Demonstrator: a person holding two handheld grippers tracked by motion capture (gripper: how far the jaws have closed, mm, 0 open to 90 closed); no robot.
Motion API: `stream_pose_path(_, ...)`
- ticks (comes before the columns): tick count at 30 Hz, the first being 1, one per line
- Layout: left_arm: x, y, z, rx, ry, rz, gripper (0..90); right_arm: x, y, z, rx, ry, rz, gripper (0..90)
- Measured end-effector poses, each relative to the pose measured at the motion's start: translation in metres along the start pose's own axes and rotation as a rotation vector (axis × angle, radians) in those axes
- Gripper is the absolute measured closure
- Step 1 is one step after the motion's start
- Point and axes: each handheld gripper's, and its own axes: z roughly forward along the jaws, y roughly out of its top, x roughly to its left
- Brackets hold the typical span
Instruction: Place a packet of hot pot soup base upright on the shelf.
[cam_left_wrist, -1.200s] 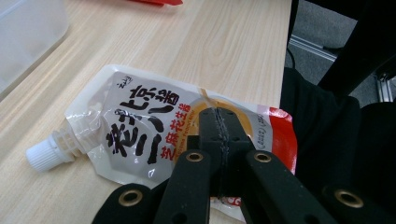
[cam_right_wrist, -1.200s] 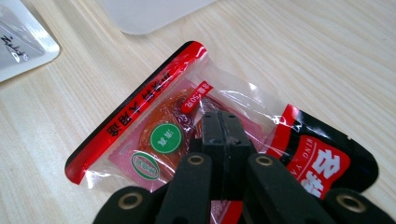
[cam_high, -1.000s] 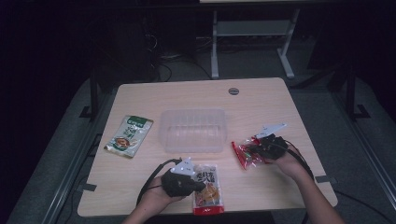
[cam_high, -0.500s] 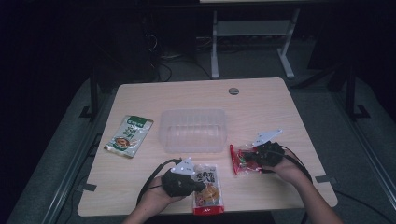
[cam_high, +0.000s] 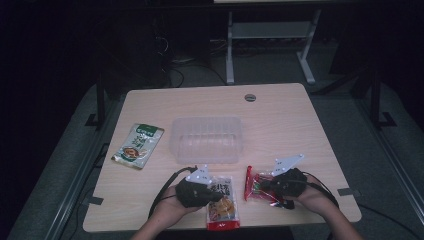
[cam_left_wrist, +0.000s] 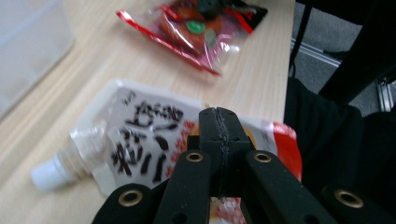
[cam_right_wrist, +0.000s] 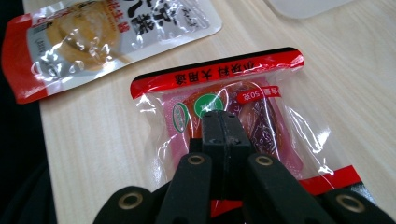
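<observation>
Right gripper (cam_high: 265, 186), jaws closed over the red packet (cam_high: 257, 186), has dragged it toward six o'clock; left gripper (cam_high: 216, 194) rests closed on the spouted pouch (cam_high: 223, 202), unmoved

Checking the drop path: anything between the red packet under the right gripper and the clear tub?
Nothing visible. The red packet lies under the right gripper, and only bare table separates it from the clear tub. The spouted pouch sits off to the side.
</observation>
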Motion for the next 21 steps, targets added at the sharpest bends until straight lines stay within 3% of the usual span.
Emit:
stream_pose_path(3, 0.005, 0.011, 0.005, -0.003, 0.007, 0.031, 89.6, -0.002, 0.001, -0.002, -0.017, -0.015, 0.010, 89.8)
stream_pose_path(7, 0.011, 0.026, 0.017, -0.012, 0.013, 0.037, 89.7, -0.005, 0.001, -0.013, -0.053, -0.056, 0.032, 88.1)
stream_pose_path(12, 0.016, 0.041, 0.034, -0.008, 0.016, 0.064, 89.7, -0.007, -0.007, -0.025, -0.071, -0.113, 0.097, 74.3)
stream_pose_path(18, 0.020, 0.052, 0.053, 0.007, 0.015, 0.087, 89.7, -0.006, -0.021, -0.037, -0.073, -0.151, 0.153, 65.0)
stream_pose_path(19, 0.022, 0.056, 0.060, 0.014, 0.011, 0.096, 89.7, -0.007, -0.026, -0.041, -0.078, -0.170, 0.191, 59.3)
stream_pose_path(21, 0.023, 0.058, 0.066, 0.022, 0.014, 0.102, 89.7, -0.009, -0.031, -0.045, -0.079, -0.190, 0.211, 54.5)
